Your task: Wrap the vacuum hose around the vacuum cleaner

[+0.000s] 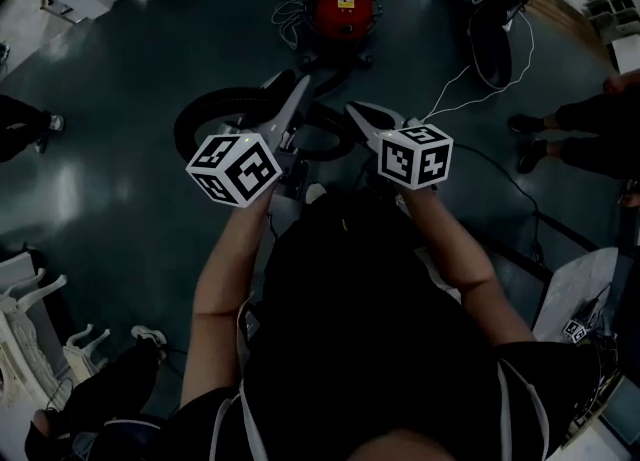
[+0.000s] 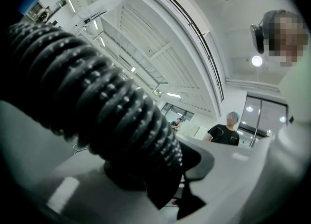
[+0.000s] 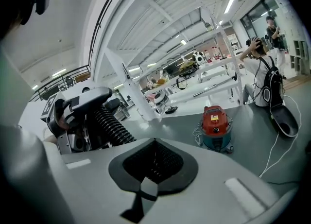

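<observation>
Black shirt (image 1: 370,329), white left tool (image 1: 295,85), white right tool (image 1: 362,114)

Black ribbed vacuum hose (image 2: 97,101), red vacuum cleaner (image 3: 215,121) with teal base, dark grey floor (image 1: 110,159)

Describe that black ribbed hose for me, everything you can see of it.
The hose is black, thick and closely ribbed, like flexible plastic, with small shiny glints on its ridges. The left gripper clamps it between its jaws. From there, in the head view, it bends away in a wide loop to the left over the dark floor. It is apart from the red vacuum cleaner, not wrapped around it. Where its ends go cannot be made out.
</observation>
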